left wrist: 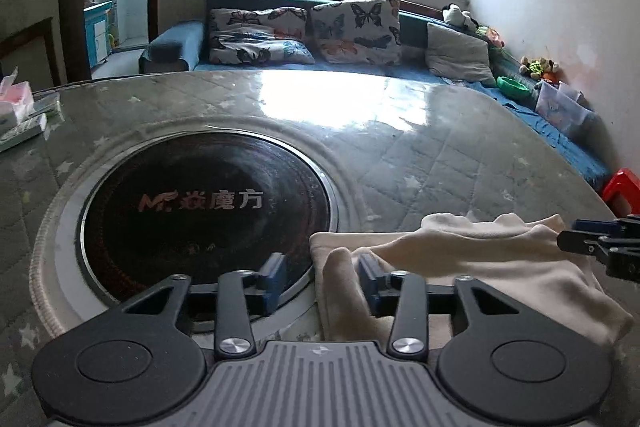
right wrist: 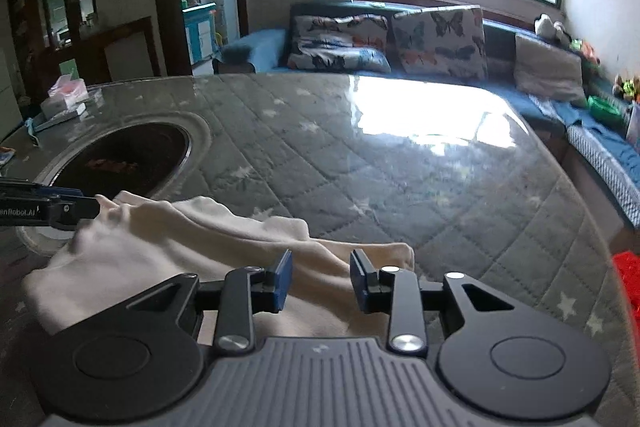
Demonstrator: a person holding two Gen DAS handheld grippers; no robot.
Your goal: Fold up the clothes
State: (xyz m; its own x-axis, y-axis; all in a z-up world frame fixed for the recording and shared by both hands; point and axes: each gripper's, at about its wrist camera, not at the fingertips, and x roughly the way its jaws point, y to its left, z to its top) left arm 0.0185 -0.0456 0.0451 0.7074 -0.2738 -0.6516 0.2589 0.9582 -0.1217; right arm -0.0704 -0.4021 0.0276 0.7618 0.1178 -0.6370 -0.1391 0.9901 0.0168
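The quilted, star-printed table (right wrist: 420,187) spreads wide under me, a dark round cooktop (left wrist: 204,203) set into it. On its near edge lies the cream garment (left wrist: 500,267), soft, rumpled, folded over on itself. My left gripper (left wrist: 322,281) and right gripper (right wrist: 320,281) stand released over its ends, pads off the cloth.

Your garment (left wrist: 500,267) is a cream-white, soft-looking cloth, lying crumpled and partly folded on the quilted grey table cover (left wrist: 440,155), near its front edge. One end overlaps the rim of the round dark inset plate (left wrist: 200,207). Folds are uneven, edges rumpled.
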